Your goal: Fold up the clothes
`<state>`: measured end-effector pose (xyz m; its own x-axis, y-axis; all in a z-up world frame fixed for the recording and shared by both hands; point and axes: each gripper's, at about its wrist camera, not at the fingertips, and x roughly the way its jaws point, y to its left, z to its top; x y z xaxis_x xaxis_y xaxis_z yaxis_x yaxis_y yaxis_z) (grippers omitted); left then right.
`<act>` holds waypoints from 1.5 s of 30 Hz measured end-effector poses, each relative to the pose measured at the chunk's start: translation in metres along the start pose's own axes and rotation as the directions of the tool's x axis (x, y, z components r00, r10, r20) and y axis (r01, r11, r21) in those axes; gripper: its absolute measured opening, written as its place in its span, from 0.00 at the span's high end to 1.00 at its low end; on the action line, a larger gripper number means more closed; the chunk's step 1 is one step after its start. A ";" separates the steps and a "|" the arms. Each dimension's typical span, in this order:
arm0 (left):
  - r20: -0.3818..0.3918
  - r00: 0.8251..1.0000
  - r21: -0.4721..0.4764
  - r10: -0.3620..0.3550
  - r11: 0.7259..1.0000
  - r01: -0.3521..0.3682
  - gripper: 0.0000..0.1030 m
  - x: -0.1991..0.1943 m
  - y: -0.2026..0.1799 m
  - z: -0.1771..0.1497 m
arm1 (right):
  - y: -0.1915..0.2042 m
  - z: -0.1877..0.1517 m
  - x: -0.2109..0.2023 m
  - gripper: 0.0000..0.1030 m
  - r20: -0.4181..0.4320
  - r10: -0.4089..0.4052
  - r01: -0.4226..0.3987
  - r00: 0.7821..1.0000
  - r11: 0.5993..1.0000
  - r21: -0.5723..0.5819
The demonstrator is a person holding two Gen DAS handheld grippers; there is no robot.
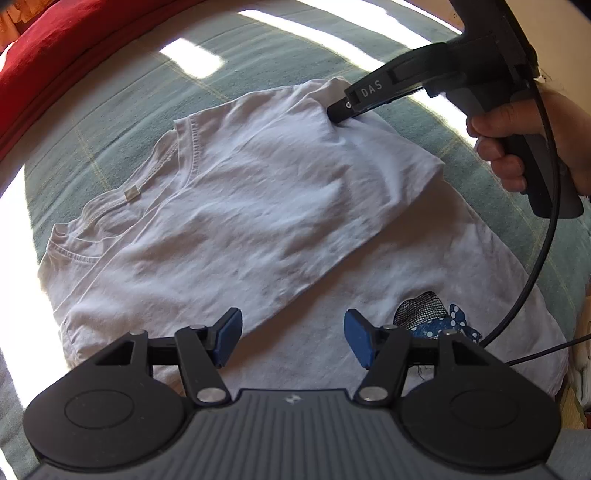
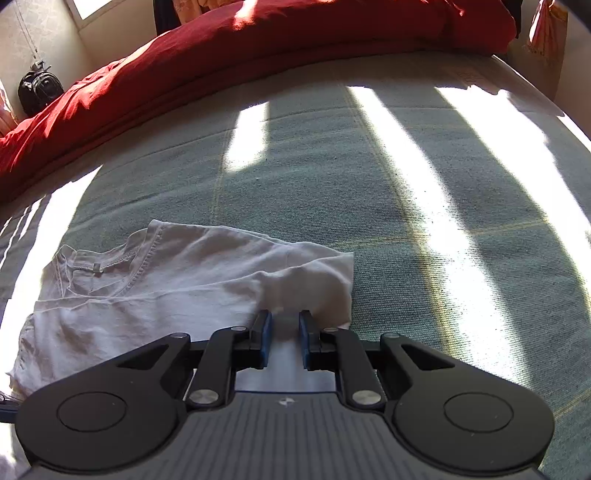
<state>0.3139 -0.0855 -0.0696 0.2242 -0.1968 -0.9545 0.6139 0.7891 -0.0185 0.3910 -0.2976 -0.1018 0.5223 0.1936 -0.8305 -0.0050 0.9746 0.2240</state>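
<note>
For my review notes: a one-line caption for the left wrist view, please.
Left tongs open above a white T-shirt on the bed; right tongs pinch its folded-over edge.

I am seeing: bed [image 2: 332, 177] in grey-green cover, sunlight lying in bars across it; red duvet [image 2: 258, 40] running along far edge; black backpack [image 2: 38, 90] hanging by pale wall; window [image 2: 92, 7] glowing.

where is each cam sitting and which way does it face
Left wrist: sits on the left gripper, facing steeply down onto the white t-shirt on the green bedcover; its own open fingers show, plus the right gripper on the cloth and the hand holding it.
Right wrist: sits on the right gripper, looking lower across the bed toward the red duvet; its own fingers show, closed on a fold of the shirt.
Shared: t-shirt, bedcover, red duvet, right gripper.
</note>
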 end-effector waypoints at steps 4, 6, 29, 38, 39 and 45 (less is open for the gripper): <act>0.011 1.000 -0.023 0.006 1.000 -0.006 0.39 -0.006 0.009 0.004 | 0.000 -0.001 -0.009 0.82 0.006 0.005 -0.005 1.000 1.000 -0.001; 0.029 1.000 -0.040 0.000 0.999 0.001 0.39 -0.011 0.017 0.012 | -0.001 -0.005 -0.021 0.81 0.018 0.000 0.001 1.000 1.000 -0.010; 0.243 0.965 0.365 -0.099 0.931 0.003 0.45 0.099 -0.033 0.181 | 0.005 -0.108 -0.071 0.65 0.015 -0.038 0.040 0.999 0.992 -0.116; 0.318 0.939 0.287 -0.129 0.957 0.035 0.49 0.073 -0.017 0.197 | 0.006 -0.106 -0.075 0.65 0.046 -0.032 0.037 0.998 0.991 -0.130; 0.317 0.938 0.281 -0.142 0.958 0.050 0.49 0.065 -0.016 0.193 | 0.006 -0.104 -0.079 0.66 0.057 -0.028 0.035 0.998 0.990 -0.135; 0.190 0.928 0.165 -0.320 0.942 0.291 0.49 0.033 0.005 0.151 | 0.007 -0.091 -0.100 0.77 0.138 0.016 0.003 0.990 0.991 -0.137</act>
<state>0.4390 -0.1761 -0.0566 0.1558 -0.5458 -0.8233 0.7688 0.5903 -0.2459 0.2609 -0.3001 -0.0632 0.6350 0.1920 -0.7483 -0.1207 0.9814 0.1494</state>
